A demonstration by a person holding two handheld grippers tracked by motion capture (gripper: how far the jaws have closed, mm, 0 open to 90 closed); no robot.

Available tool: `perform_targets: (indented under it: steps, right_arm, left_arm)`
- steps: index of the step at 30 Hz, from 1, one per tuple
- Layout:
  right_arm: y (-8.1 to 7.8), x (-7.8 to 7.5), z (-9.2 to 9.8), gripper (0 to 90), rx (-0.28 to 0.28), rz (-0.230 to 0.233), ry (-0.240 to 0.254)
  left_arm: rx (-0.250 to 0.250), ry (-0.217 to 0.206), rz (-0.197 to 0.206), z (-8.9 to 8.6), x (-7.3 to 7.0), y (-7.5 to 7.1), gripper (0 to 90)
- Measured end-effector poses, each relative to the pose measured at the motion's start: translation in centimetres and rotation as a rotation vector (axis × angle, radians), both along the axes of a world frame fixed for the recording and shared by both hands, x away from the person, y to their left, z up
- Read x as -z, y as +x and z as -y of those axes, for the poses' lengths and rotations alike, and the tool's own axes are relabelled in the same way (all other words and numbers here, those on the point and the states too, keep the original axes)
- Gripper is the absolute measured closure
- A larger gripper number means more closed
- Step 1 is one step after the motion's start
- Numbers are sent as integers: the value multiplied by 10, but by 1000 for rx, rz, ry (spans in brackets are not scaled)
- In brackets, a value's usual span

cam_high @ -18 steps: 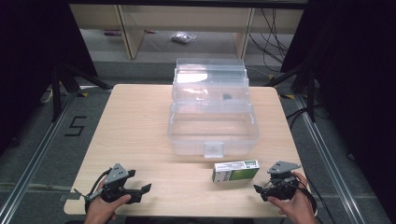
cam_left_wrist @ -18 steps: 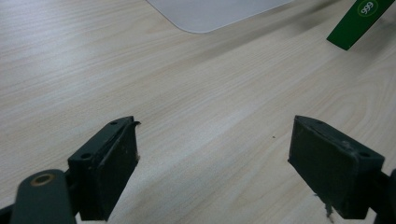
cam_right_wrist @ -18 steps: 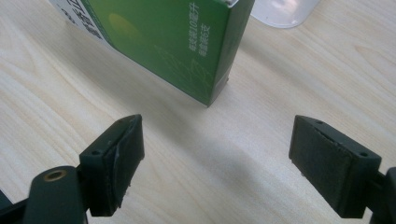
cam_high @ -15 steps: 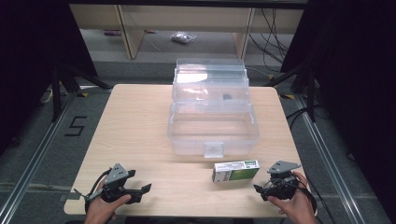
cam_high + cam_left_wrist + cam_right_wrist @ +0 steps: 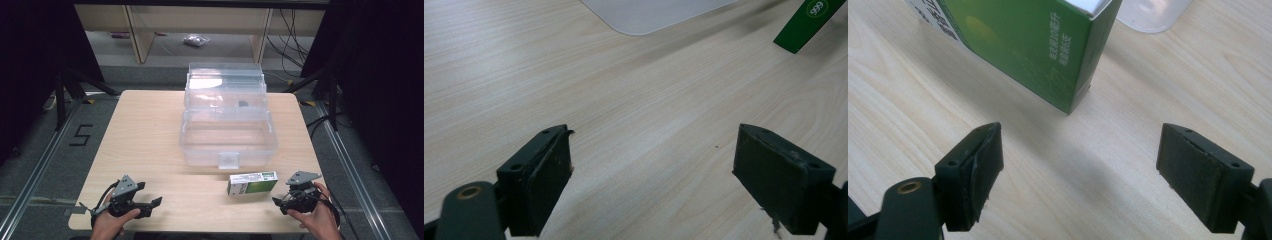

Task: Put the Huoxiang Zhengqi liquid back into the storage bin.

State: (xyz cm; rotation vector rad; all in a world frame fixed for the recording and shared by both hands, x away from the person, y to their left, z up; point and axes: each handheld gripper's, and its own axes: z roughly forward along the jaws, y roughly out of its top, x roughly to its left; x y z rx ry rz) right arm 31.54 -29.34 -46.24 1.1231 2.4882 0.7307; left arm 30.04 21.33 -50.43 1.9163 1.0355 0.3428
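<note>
The surface (image 5: 150,130) is holding a bin (image 5: 227,135); nothing seems changed, both tools (image 5: 152,202) (image 5: 278,202) gaping empty near it, carton (image 5: 252,183) untouched.

Light wooden table (image 5: 145,135) on grey floor (image 5: 30,145), shelving (image 5: 140,30) behind.

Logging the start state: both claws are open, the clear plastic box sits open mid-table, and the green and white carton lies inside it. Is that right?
Not quite. The green and white carton is not inside the clear plastic box; the high view shows it on the table just in front of the box, near the right claw. The rest holds: the box is open, and both the right and left claw are open.
</note>
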Motion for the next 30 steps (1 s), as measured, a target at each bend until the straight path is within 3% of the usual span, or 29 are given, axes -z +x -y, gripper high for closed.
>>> perform_targets:
  steps: [3,4,6,9,10,15,23,30]
  right_arm:
    - [-2,-1,-3,198,29,-14,18]
    - [1,-2,-1,199,-8,0,-4]
    - [2,-1,-3,200,-7,10,-5]
    - [5,-2,-3,202,-53,12,-23]
    - [4,-3,-5,202,-37,4,-8]
    - [6,-5,-5,204,-68,9,-31]
    - [7,-13,-10,205,-36,1,-42]
    - [14,-30,-17,203,-119,7,-111]
  left_arm:
    - [-2,0,0,0,0,0,150]
    - [0,-1,0,0,0,0,150]
    - [0,-1,-1,0,0,0,150]
    - [-5,-3,4,0,0,0,150]
    - [-5,-2,3,0,0,0,150]
    - [-5,-3,3,0,0,0,150]
    - [-3,8,-5,0,-1,0,150]
    - [-3,5,-3,0,-1,-1,150]
